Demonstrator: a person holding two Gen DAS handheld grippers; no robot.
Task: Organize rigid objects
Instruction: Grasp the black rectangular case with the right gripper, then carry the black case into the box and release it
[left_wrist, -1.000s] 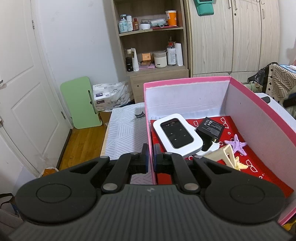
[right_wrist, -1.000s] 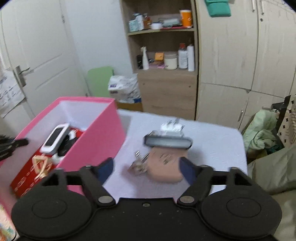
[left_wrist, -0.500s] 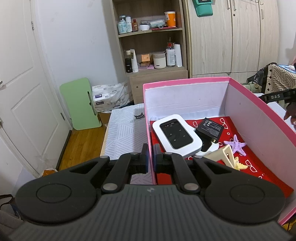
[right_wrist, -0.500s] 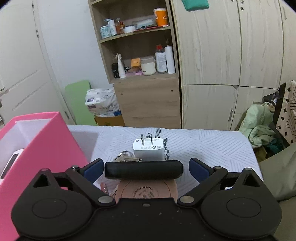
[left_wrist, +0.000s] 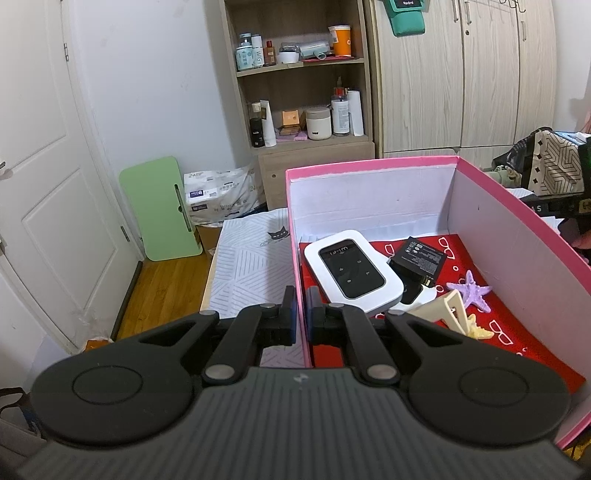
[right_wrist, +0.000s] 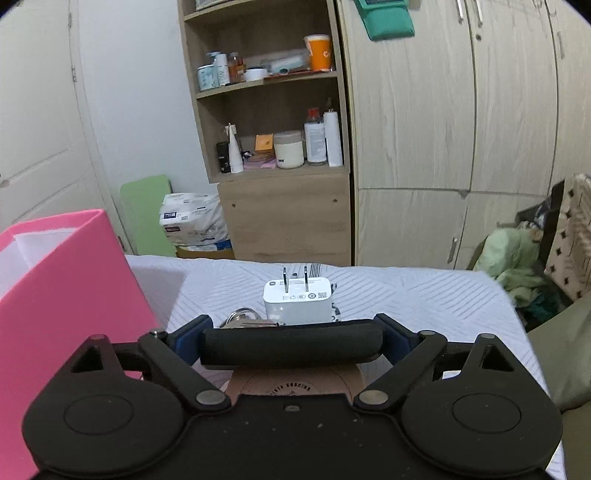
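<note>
Left tongs (left_wrist: 300, 312) clamped on pink box (left_wrist: 524, 236) wall, right tongs (right_wrist: 291, 341) closing around black bar (right_wrist: 291, 345)

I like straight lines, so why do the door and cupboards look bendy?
The fisheye lens does it: in the left wrist view the door bows outward; in the right wrist view the cupboard doors curve and the corners go dark.
</note>
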